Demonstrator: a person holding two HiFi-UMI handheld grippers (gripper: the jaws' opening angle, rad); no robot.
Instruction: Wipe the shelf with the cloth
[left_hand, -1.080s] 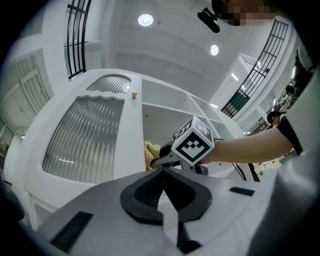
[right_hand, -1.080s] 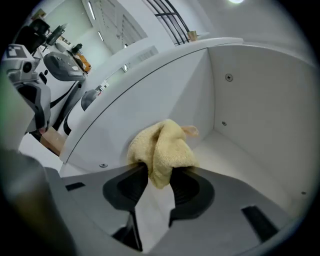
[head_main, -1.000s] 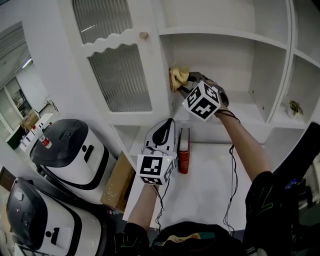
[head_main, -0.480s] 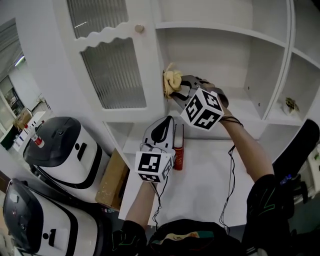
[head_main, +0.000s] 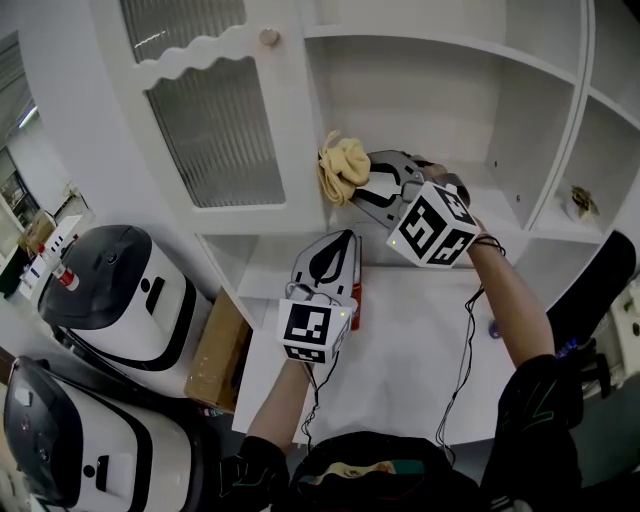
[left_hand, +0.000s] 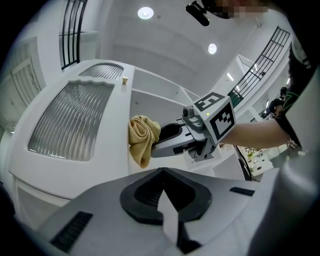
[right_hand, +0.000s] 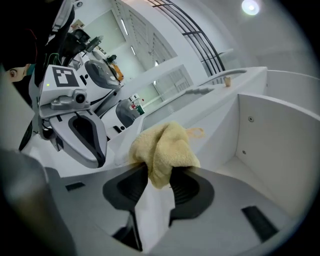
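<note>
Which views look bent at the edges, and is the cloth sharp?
Left gripper view and right gripper view: strong fisheye bend, dark corners, bright ceiling lamp glare. Right gripper view: cloth sharp in the right claw. Head view: milder bend, even light.

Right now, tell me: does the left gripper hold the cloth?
No, the cloth is pinched in the right gripper; the left gripper is shut on nothing.
</note>
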